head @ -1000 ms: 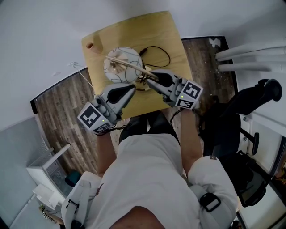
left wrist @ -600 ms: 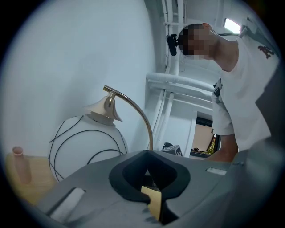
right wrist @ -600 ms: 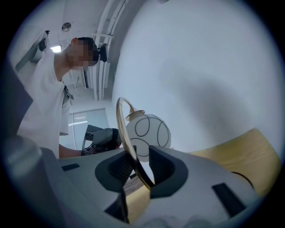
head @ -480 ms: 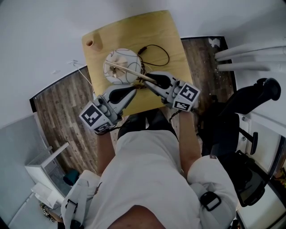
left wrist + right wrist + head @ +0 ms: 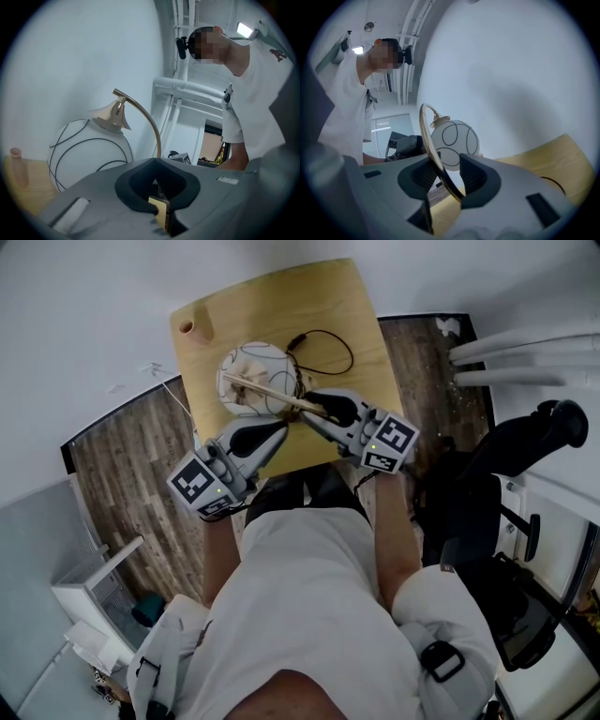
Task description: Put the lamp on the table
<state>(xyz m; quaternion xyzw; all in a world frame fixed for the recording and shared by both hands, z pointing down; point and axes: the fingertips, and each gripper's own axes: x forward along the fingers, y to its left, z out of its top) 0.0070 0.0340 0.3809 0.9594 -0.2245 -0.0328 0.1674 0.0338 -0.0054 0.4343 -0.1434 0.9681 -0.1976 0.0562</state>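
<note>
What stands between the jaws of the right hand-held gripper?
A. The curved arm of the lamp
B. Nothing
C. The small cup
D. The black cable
A: the right gripper view shows the lamp's arm, thin and brass-coloured, running between the jaws of the right hand-held gripper, which are opening.

The left forearm (image 5: pixel 217 554) and right forearm (image 5: pixel 395 521) reached forward from the torso toward the lamp (image 5: pixel 251 381). The left gripper (image 5: pixel 274 431) lay on the near-left side of the lamp's base, pointing inward, with its jaws pressed together. The right gripper (image 5: pixel 315 410) sat on the lamp's near-right side, angled toward the left gripper. Its jaws were opening, with the lamp's curved stem (image 5: pixel 424 140) passing between them, unclamped.
</note>
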